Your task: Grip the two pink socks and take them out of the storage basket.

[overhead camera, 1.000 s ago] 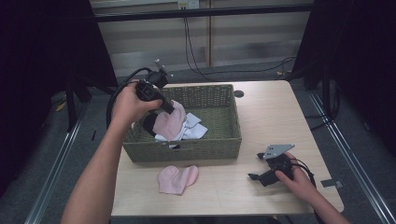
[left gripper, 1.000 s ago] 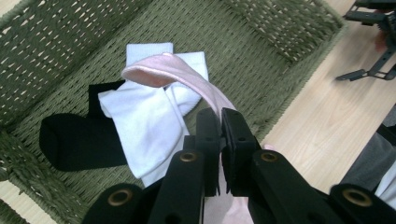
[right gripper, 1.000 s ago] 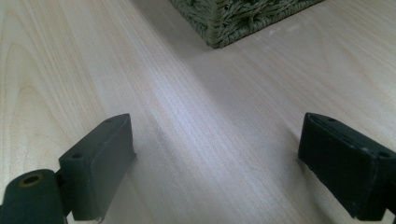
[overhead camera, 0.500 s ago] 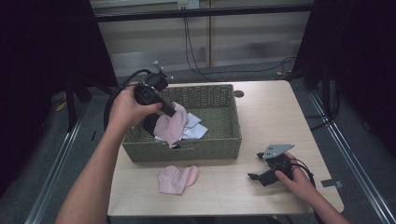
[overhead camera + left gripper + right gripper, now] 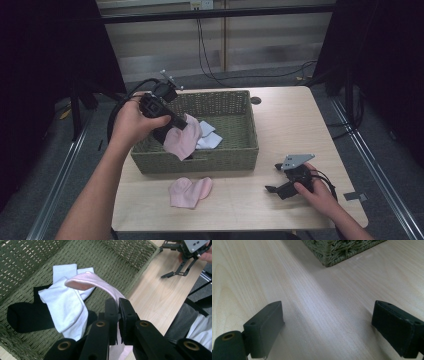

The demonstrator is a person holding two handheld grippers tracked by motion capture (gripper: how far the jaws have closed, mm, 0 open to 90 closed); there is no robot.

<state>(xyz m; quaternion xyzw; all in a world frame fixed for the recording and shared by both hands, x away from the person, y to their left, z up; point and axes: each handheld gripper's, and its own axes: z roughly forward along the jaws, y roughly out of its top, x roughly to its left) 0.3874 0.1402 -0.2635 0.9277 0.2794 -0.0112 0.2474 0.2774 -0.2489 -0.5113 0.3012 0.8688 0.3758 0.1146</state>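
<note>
A green wicker basket stands mid-table. Above its front left part my left gripper is shut on a pink sock, which hangs down over the basket's front wall. In the left gripper view the pink sock loops up from between the shut jaws of the left gripper. Below it lie white socks and a black sock on the basket floor. Another pink sock lies flat on the table in front of the basket. My right gripper rests low on the table at the right, open and holding nothing.
The right gripper view has bare wooden tabletop between the open jaws and the basket corner ahead. A small round hole sits in the table behind the basket. Cables run along the floor beyond the far edge.
My left gripper has drawn back toward the basket's front wall with the pink sock, which now drapes lower over the front. The right gripper has stayed put.
</note>
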